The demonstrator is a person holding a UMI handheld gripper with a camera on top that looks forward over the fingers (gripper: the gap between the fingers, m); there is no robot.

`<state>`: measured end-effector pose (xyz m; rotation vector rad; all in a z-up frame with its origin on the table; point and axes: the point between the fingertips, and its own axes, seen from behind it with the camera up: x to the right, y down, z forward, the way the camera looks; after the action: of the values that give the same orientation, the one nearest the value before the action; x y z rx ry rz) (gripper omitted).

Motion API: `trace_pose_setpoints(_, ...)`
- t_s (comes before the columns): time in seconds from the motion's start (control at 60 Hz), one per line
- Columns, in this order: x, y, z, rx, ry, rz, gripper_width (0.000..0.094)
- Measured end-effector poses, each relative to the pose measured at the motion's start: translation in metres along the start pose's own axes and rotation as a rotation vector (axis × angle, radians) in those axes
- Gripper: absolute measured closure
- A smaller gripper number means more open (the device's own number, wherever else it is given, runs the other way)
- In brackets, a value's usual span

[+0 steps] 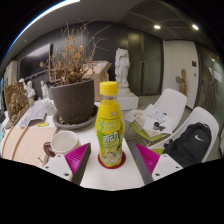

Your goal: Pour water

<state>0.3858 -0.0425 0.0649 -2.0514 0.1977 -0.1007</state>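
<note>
A bottle (110, 125) with a yellow cap, a yellow-green label and yellow drink stands upright on a small red coaster (111, 162) on the white table (110, 178). My gripper (111, 161) is open, its magenta pads (149, 158) on either side of the bottle's base with a gap at each side. The bottle stands between the fingers, resting on the coaster. A white cup (64, 142) with a pale inside sits on the table to the left, just beyond the left finger (62, 163).
A large dark pot (73, 99) with dry twigs stands behind the cup. Papers and a book (152, 124) lie to the right of the bottle. A black bag (194, 143) rests on a white chair at the right. A white statue (122, 68) stands at the back.
</note>
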Motion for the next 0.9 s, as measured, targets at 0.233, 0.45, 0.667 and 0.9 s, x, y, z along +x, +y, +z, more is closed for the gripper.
trace_pose_setpoints(0.233,-0.038,-0.013,-0.123,-0.036,0.042,-0.075,0.0076)
trace_pose_setpoints(0.45,-0.081,-0.006,-0.258,-0.072,0.075,-0.054,0.0074)
trace_pose_setpoints(0.667,-0.119,0.018,-0.358,-0.103,0.096,-0.028,0.0075)
trace_pose_setpoints(0.9,-0.143,0.029,-0.408,-0.106,0.111,-0.041,0.0074)
